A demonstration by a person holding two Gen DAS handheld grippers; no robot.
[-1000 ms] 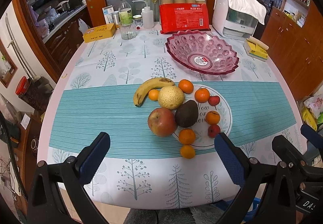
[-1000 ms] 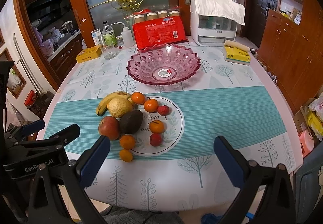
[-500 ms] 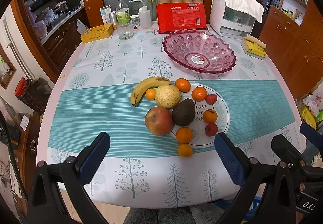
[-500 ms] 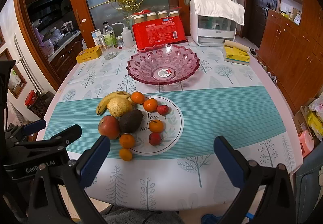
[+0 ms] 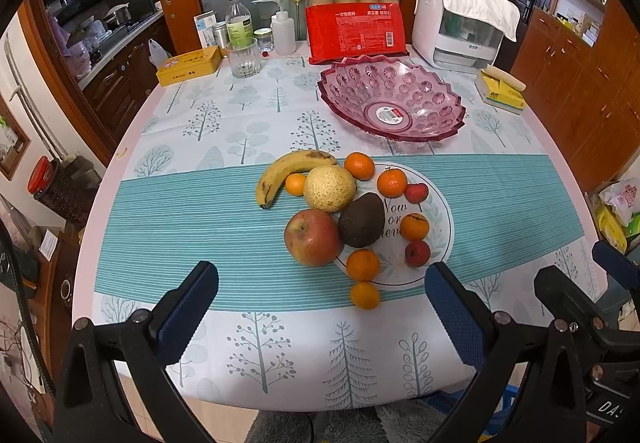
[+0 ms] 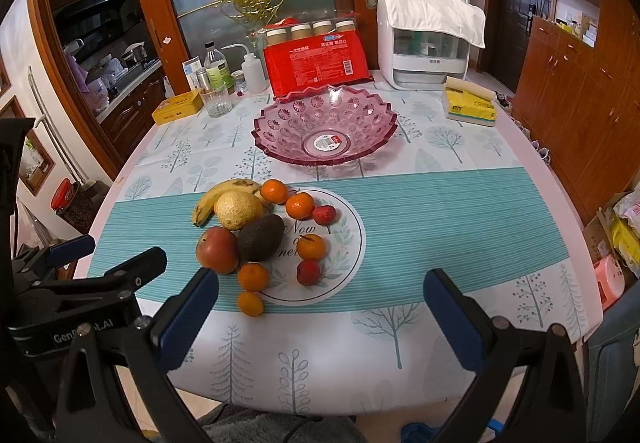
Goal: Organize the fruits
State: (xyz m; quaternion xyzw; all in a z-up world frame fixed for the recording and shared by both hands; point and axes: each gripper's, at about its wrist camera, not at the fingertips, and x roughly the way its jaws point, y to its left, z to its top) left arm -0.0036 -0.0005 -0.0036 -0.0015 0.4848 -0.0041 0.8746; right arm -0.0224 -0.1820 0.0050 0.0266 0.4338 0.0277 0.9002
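Observation:
A heap of fruit lies mid-table: a banana (image 5: 294, 169), a pale melon (image 5: 329, 188), a red apple (image 5: 313, 237), a dark avocado (image 5: 361, 220), several small oranges (image 5: 363, 264) and two small red fruits (image 5: 417, 253). Behind them stands an empty pink glass bowl (image 5: 392, 103) (image 6: 325, 131). My left gripper (image 5: 320, 303) hangs open over the table's near edge, short of the apple. My right gripper (image 6: 320, 303) is open too, near the front edge, with the fruit (image 6: 256, 239) ahead to its left. Nothing sits between either pair of fingers.
Along the table's far side stand a red cup package (image 5: 356, 31), a white appliance (image 5: 464, 23), a yellow tissue pack (image 5: 500, 93), a glass (image 5: 243, 59), bottles (image 5: 239, 25) and a yellow tin (image 5: 188, 65). Wooden cabinets (image 6: 568, 75) line the right wall.
Both grippers have shifted only slightly; the left view has slid a little so the fruit sits marginally further up and left. Both stay open.

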